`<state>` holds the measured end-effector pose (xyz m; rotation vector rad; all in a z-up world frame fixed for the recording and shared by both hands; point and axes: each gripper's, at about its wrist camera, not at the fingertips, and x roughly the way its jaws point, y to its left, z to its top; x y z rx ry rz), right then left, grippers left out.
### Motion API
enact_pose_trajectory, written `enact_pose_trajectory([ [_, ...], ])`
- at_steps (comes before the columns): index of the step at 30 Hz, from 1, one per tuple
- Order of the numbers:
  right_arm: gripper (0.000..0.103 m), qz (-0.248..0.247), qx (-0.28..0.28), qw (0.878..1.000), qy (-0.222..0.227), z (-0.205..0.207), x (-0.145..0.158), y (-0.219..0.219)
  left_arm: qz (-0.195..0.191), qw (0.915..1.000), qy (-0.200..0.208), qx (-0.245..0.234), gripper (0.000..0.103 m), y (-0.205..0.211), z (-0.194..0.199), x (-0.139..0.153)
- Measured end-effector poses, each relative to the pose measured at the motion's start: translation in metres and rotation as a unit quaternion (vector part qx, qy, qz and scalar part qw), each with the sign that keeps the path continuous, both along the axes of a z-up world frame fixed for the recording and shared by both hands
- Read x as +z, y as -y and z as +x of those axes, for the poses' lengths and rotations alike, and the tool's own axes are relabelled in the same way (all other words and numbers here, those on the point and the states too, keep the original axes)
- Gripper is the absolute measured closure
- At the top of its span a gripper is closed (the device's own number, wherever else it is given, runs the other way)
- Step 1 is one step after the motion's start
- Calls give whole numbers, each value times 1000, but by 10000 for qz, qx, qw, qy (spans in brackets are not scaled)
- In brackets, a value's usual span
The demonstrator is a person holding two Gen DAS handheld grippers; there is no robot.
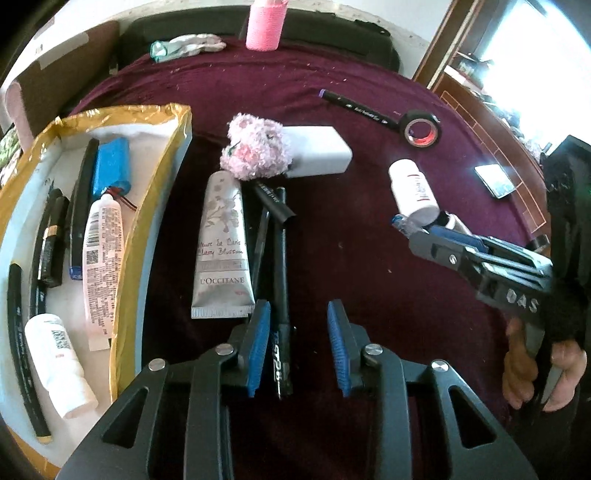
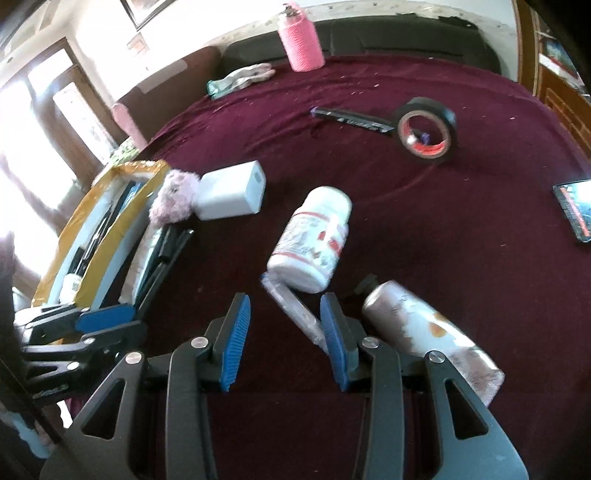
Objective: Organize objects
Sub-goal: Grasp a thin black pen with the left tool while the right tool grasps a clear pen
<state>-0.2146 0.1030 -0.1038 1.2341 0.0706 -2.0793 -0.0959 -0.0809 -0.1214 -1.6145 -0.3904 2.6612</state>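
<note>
Pen (image 1: 281, 295) lies bottom centre in the left view, between the left gripper's (image 1: 299, 343) parted pads, ungripped. Right gripper (image 2: 284, 339) gapes too, a sachet (image 2: 295, 314) against its right pad.

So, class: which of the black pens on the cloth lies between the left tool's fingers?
The black pen with silver lettering, beside the L'Occitane tube; the marker lies far off by the tape.

A maroon cloth (image 1: 388, 314) spreads under the left claw (image 1: 299, 308). Far ahead of the claw, at the cloth's far edge, stands a pink yarn-wrapped bottle (image 1: 266, 24), with a crumpled pale glove (image 1: 188, 44) lying just left of it. Well off to the claw's right lies a dark phone (image 1: 495, 180), and beyond that is a bright window (image 1: 535, 44).
</note>
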Motion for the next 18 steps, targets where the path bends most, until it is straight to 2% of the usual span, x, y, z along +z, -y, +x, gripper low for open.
enact_pose_trajectory([
  [5,66,69,87,9999,-60,4,0,5,-109,9999,20,-27,76,-3,-11,0],
  [7,66,135,132,9998,-37,6,-3,8,-264,9996,19,-22,82,-5,-14,0],
  [9,71,215,65,9996,-146,9,-2,9,-372,9993,45,7,96,-5,-14,-2],
  [10,79,292,20,9994,-206,10,-2,10,-337,9994,30,0,96,-5,-13,-2],
  [13,90,361,-64,9991,-229,13,-2,9,-303,9995,43,-53,96,-4,-8,-3],
  [16,91,363,-97,9991,-199,21,-3,9,-307,9994,74,-153,97,-7,4,-2],
  [18,91,292,-56,9995,-98,30,-3,8,-180,9996,137,-171,96,-7,13,-1],
])
